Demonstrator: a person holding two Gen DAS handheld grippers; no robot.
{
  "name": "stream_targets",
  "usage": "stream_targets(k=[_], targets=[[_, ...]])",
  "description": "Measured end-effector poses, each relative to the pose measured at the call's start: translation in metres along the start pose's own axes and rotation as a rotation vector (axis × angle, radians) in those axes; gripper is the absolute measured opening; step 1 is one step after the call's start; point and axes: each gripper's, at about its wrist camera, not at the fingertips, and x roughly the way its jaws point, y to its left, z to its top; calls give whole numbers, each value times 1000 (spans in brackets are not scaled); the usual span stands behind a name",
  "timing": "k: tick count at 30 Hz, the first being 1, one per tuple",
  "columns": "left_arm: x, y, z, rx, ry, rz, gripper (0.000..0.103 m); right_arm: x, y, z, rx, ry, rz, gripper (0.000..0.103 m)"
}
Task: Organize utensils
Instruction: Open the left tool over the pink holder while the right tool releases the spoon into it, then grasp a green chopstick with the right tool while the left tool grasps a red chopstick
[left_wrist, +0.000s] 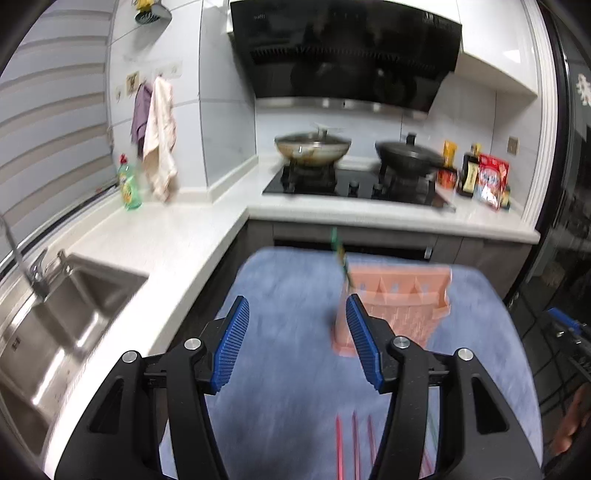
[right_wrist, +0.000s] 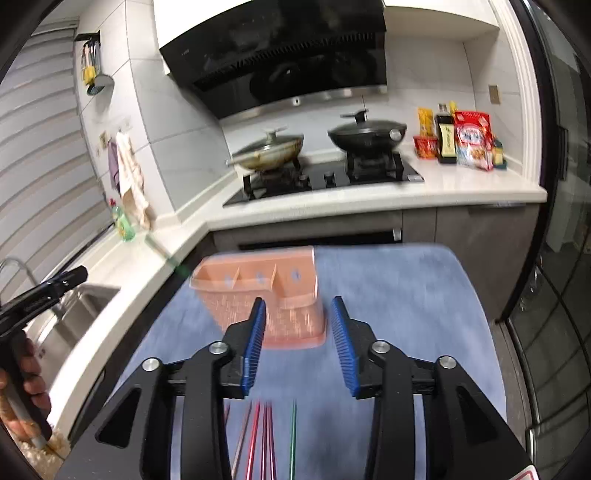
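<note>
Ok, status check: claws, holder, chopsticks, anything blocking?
Left claw and right claw open, both empty. One green chopstick stands in the pink holder; the other chopsticks lie on the blue mat. Nothing blocking the holder.

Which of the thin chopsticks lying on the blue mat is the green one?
The single green chopstick, lying farthest right, apart from the red chopsticks bunched to its left.

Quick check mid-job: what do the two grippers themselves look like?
Both match: the left gripper and right gripper have glossy black angular linkage arms with triangular cut-outs, round silver pivot bolts, and ribbed blue pads on each finger. No cables or sleeves show.
</note>
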Motion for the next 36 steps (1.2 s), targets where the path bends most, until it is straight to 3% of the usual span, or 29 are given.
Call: stream_targets(k=[4, 10, 16, 22, 29, 36], targets=[[-11, 0, -59, 32, 62, 6, 52, -22, 1, -56, -15, 53, -28, 38], [-10, -5, -136, -4, 188, -40, 52, -30, 1, -125, 8, 144, -43, 38], [-10, -9, -185, -9, 253, -26, 52, -24, 5, -176, -10, 207, -80, 38], [-16, -13, -209, -7, 274, -34, 52, -17, 10, -205, -10, 245, -83, 33], [-18, -14, -222, -13, 300, -43, 52, -6, 13, -224, -10, 292, -85, 15], [-19, -13, -229, -26, 316, -58, 52, 0, 15, -236, -16, 321, -77, 10]])
